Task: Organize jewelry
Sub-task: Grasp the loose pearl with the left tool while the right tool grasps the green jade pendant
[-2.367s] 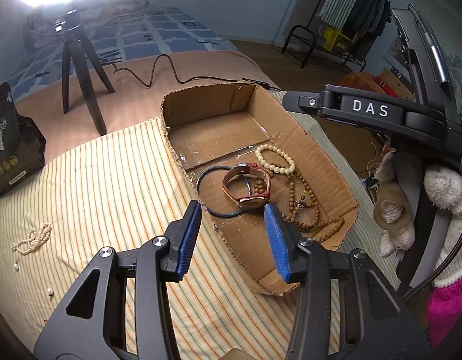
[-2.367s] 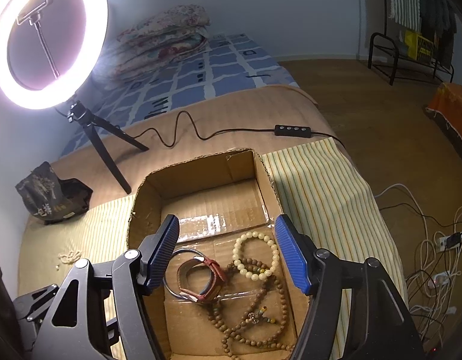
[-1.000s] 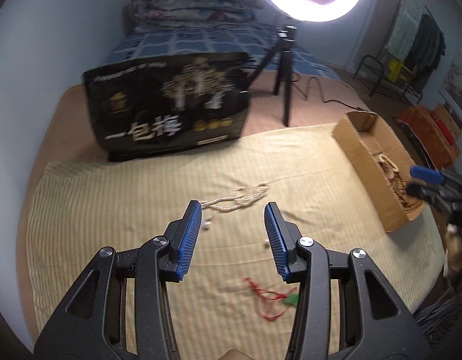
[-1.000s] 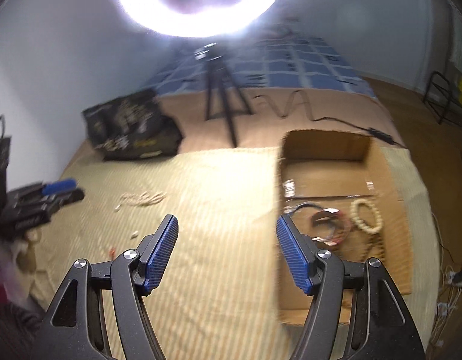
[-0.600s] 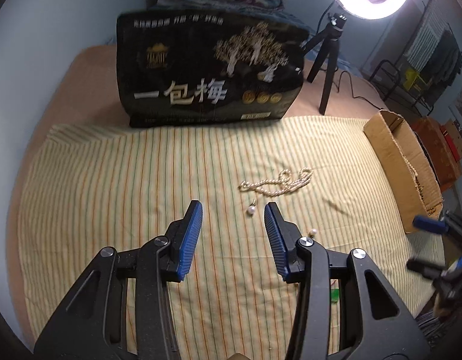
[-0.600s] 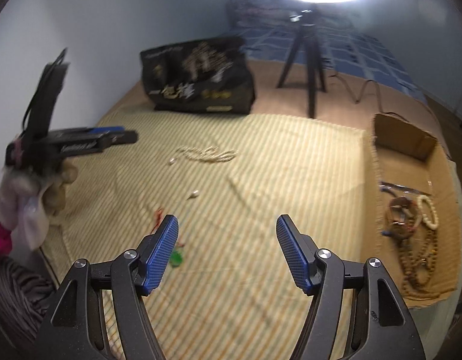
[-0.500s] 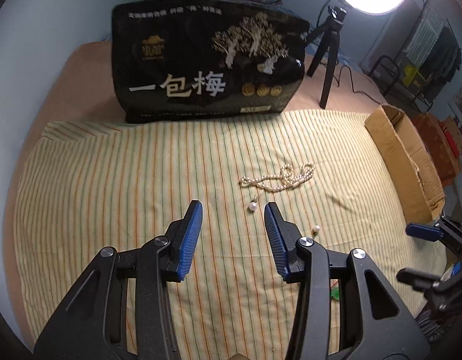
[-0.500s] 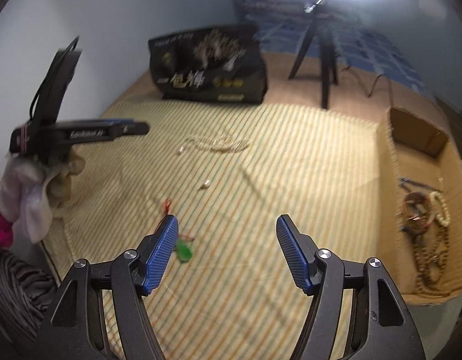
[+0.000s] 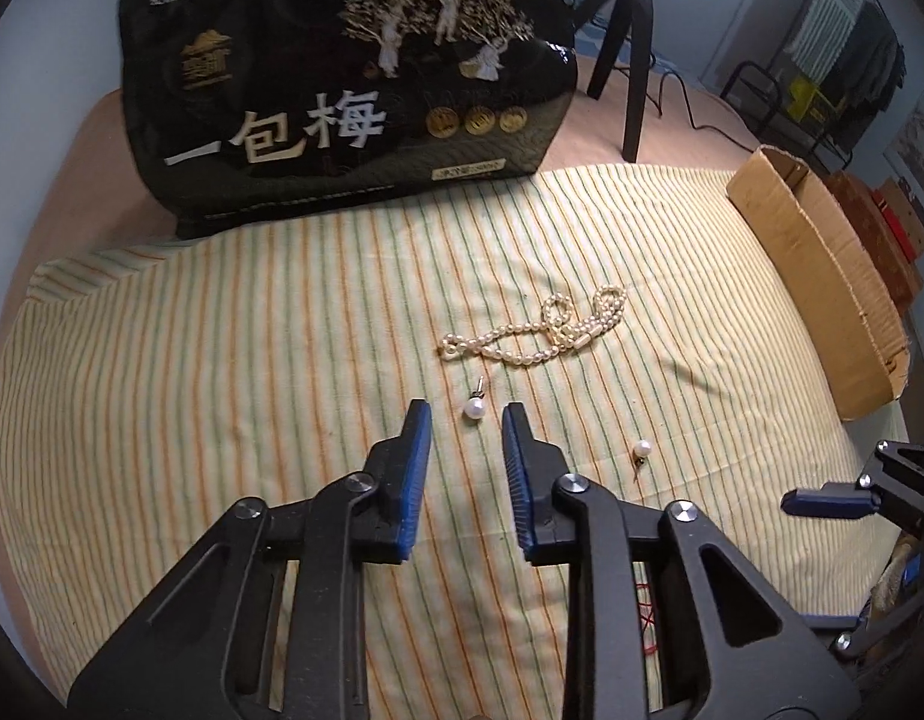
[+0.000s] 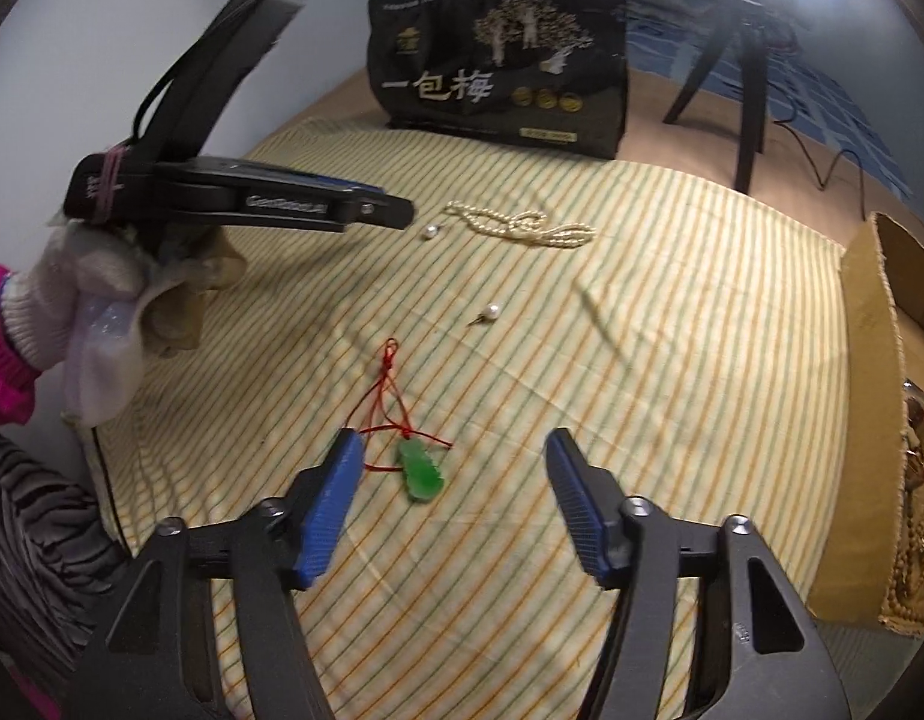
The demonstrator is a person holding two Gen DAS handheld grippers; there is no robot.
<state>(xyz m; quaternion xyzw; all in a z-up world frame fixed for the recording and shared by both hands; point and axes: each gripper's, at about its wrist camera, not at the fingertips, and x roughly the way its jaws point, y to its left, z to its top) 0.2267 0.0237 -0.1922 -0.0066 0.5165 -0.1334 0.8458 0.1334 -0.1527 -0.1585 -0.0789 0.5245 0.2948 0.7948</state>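
Observation:
My left gripper [image 9: 462, 411] is open, hovering with a pearl earring [image 9: 474, 407] between its tips on the striped cloth [image 9: 222, 360]. A pearl necklace [image 9: 540, 330] lies just beyond it, and a second pearl earring [image 9: 641, 450] to the right. My right gripper [image 10: 453, 456] is open above a green jade pendant on a red cord [image 10: 421, 471]. The right wrist view also shows the necklace [image 10: 522, 225], both earrings [image 10: 491, 312] [image 10: 429, 232] and the left gripper [image 10: 396, 213]. The cardboard box [image 10: 870, 420] holds bead bracelets at the right.
A black printed bag [image 9: 342, 78] stands behind the cloth. A ring light tripod [image 9: 633, 48] and its cable stand at the back right. The box [image 9: 816, 276] lies along the cloth's right edge. The bed edge is close on the left and near sides.
Both grippers have swung away from the box to the jewelry on the cloth. The left gripper has closed in on the pearl earring; the right has come down over the jade pendant.

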